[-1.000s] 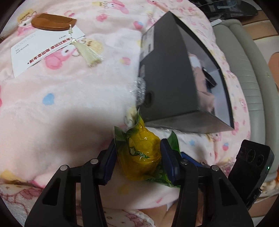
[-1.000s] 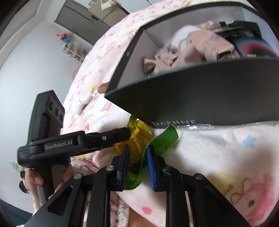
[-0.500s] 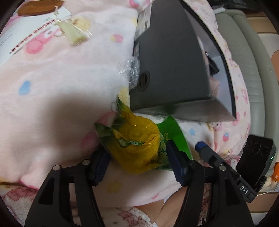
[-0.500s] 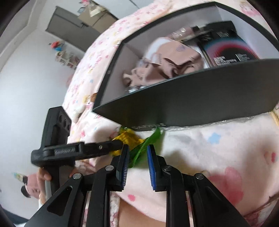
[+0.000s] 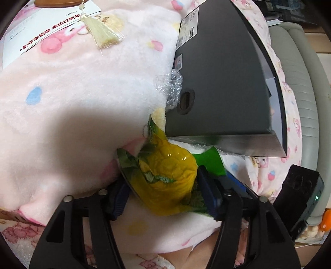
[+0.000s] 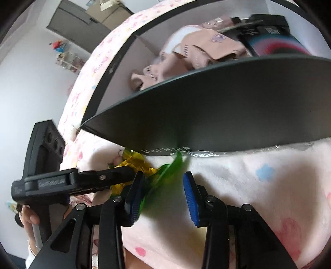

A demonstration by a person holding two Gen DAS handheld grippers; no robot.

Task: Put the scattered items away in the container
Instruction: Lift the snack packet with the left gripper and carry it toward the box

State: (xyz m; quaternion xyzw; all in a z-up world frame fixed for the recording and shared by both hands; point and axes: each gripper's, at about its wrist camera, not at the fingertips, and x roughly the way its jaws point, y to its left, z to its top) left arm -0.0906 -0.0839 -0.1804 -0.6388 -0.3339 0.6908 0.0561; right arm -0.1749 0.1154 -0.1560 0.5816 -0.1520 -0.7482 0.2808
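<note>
A dark box (image 5: 223, 82) sits on a pink patterned blanket (image 5: 72, 103), its near wall rising just beyond the yellow-and-green snack packet (image 5: 165, 178) and standing between that packet and the box's open top. In the right wrist view the box (image 6: 227, 115) already holds pinkish cloth (image 6: 186, 60) and a dark printed pack (image 6: 275, 43). A scrap of clear crinkled wrap (image 5: 171, 87) is tucked against the box's left side. Far left on the blanket lie a white card with red print (image 5: 31, 41), a wooden comb (image 5: 58, 3) (only its edge shows) and a cream tassel (image 5: 103, 35). A grey padded edge (image 5: 300, 93) runs along the right.

The left tool (image 5: 163, 198) grips the packet: both blue pads press its sides, and the jaws have just narrowed a little. The packet rests on the blanket, touching the box's near bottom corner.

The right tool (image 6: 163, 196) has let go. Its jaws have just been widening, and the packet's green end (image 6: 165, 171) lies between them, blurred, close to the left pad and clear of the right pad. A hand (image 6: 29, 217) holds the left tool's handle at the left of that view.
</note>
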